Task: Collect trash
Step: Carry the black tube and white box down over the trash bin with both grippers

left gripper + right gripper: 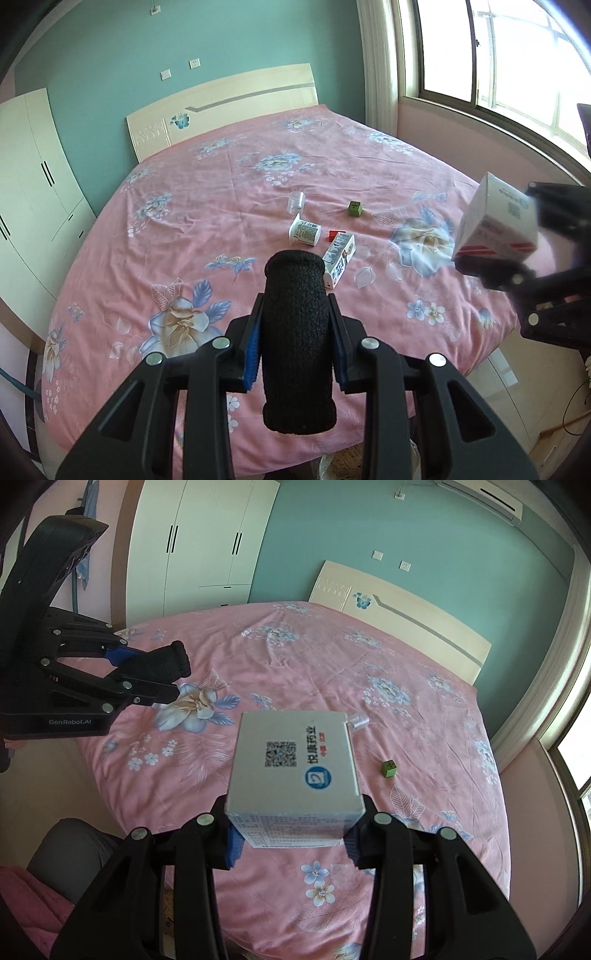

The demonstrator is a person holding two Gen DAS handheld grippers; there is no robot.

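Note:
My left gripper (295, 306) is shut on a black textured cylinder (297, 339), held above the near part of the pink floral bed (184, 221). My right gripper (291, 823) is shut on a white medicine box (293, 760) with a QR code, held above the bed; it also shows in the left wrist view (495, 225). On the bed lie a small white carton (339, 264), a white labelled bottle (304, 230), a clear plastic cup (296, 202), a small red piece (334, 234) and a green cube (355, 208). The left gripper with the cylinder shows in the right wrist view (162, 672).
A white headboard (229, 107) stands at the far end of the bed. White wardrobes (33, 177) are on the left, a window (498, 55) on the right. A bag opening (347, 461) shows below the bed's near edge.

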